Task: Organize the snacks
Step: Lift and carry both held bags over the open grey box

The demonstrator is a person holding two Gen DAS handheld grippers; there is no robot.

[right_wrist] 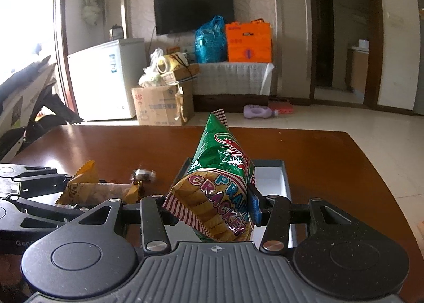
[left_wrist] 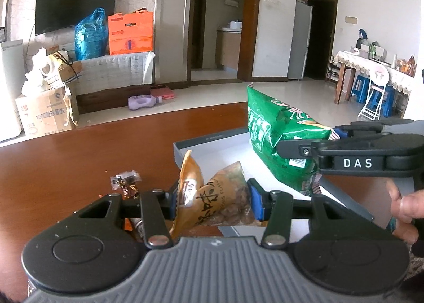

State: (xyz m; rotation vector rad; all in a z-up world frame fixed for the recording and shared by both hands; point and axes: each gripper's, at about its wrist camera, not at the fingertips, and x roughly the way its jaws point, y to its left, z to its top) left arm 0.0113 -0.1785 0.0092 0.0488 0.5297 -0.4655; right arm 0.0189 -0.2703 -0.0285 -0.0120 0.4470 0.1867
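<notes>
Left gripper [left_wrist: 213,201] clamped with its blue pads on a tan snack packet [left_wrist: 212,197], jaws partway closed, the packet squeezed between them and raised off the wood. Right gripper [right_wrist: 210,205] likewise pinching a green prawn cracker bag [right_wrist: 222,170] across its lower striped end, jaws at a middling width. Below both, a glossy reddish-brown wooden table [left_wrist: 79,149], bearing a shallow grey box [left_wrist: 212,141] with a white inside, open at the top. Just left of the box on the wood, a few small wrapped candies [left_wrist: 126,179]. Beyond the table, pale tiled floor, a wall-mounted television [left_wrist: 75,6], a covered low cabinet carrying a blue plastic bag [left_wrist: 90,35] and an orange carton [left_wrist: 131,34], cardboard boxes [left_wrist: 45,114] beside it, a purple bottle [left_wrist: 144,101] lying on the floor, and a white chest freezer [right_wrist: 106,80] by the window. Green bag's long axis steeply upright, slightly tilted, sealed top corner pointing up and away from the right camera, hanging over the box's near half. Tan packet crumpled, its serrated end rising up and leftward, held over the box's near left corner. Both grippers angled gently downward toward the table, side by side; in the left view, fingers of a hand [left_wrist: 405,205] wrapped round the right gripper's handle at the right edge.
</notes>
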